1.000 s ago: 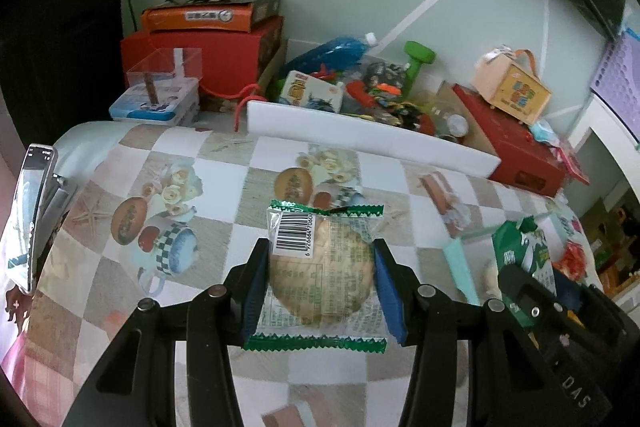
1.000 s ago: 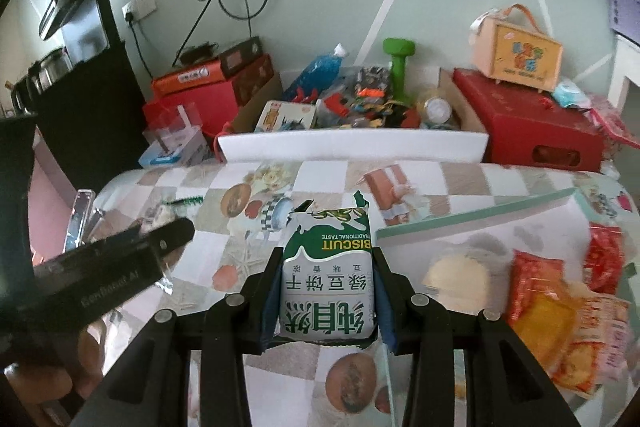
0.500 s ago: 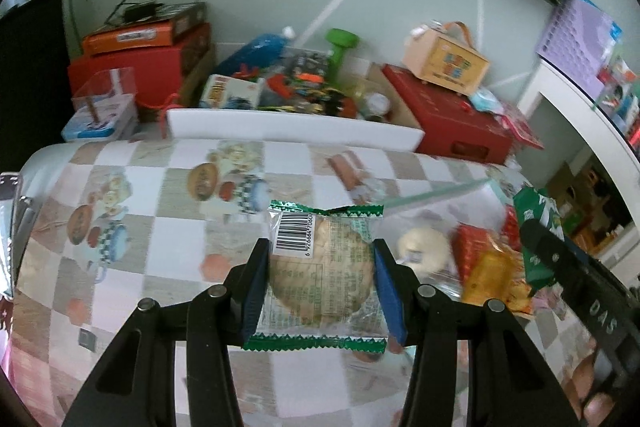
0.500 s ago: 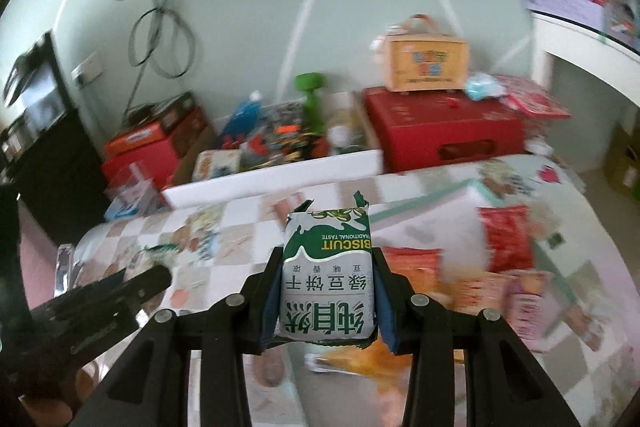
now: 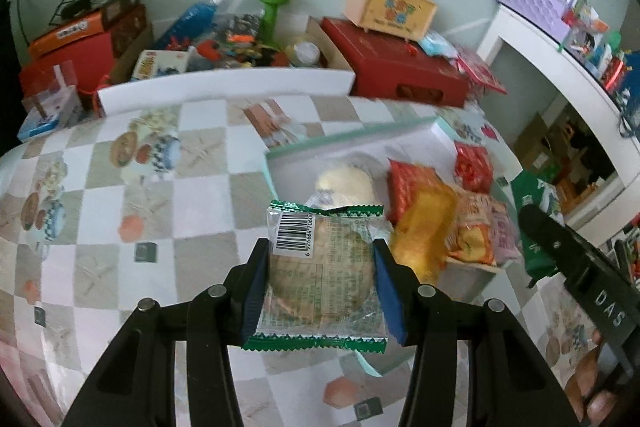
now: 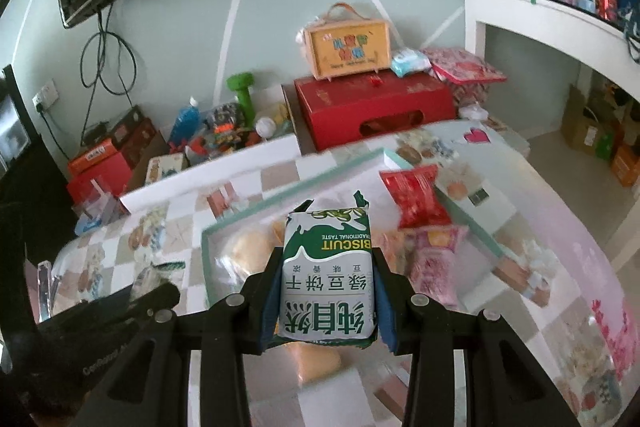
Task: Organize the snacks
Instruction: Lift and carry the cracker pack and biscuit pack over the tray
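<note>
Both grippers have swung right from bare tablecloth to over the shallow white mint-rimmed tray (image 5: 344, 141) of snacks. Left gripper (image 5: 318, 285) pinches the clear green-edged round biscuit packet (image 5: 320, 267) by its sides, right gripper (image 6: 326, 301) pinches the green-white biscuit bag (image 6: 327, 275); both carried level, likely for dropping flat beside the red packets (image 6: 416, 201).

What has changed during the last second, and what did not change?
Both grippers travelled right, from the bare checkered cloth to the tray of snacks. Unchanged: the left gripper stays shut on the clear cookie packet, the right gripper on the green biscuit pack. Nothing was let go.
</note>
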Demonstrator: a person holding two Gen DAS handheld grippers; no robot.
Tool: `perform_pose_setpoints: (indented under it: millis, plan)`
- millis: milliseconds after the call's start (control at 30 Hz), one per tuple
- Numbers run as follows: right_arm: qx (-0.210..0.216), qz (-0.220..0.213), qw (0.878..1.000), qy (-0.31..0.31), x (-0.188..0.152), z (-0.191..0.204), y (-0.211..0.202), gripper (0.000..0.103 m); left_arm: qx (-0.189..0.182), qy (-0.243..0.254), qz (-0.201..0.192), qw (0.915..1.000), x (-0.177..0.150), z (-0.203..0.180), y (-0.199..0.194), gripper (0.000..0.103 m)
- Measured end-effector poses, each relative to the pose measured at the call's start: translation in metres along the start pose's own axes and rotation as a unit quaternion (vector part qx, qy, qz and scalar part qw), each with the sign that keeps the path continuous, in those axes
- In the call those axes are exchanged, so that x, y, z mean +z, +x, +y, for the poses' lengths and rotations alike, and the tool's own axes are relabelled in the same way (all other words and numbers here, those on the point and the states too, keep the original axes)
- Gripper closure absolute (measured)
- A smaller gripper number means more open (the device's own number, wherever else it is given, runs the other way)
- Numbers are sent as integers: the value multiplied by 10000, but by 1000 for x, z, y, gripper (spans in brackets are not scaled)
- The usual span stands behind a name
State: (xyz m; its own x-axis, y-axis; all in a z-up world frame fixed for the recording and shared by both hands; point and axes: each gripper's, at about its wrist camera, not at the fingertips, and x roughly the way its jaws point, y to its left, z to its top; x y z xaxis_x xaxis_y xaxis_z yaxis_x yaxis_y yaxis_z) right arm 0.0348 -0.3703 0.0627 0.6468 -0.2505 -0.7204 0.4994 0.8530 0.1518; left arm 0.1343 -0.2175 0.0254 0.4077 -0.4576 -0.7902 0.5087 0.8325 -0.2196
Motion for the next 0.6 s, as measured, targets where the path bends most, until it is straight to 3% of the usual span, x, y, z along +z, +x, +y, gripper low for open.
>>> perform_pose_setpoints:
  millis: [267, 600]
  plan:
    - [-9, 548, 9985, 75, -20, -13, 25, 60, -74, 125, 287, 9995, -9, -18, 26, 52]
    - [158, 698, 9972, 231, -24, -21, 40, 60, -114, 209, 302, 9993, -7, -29, 41, 52]
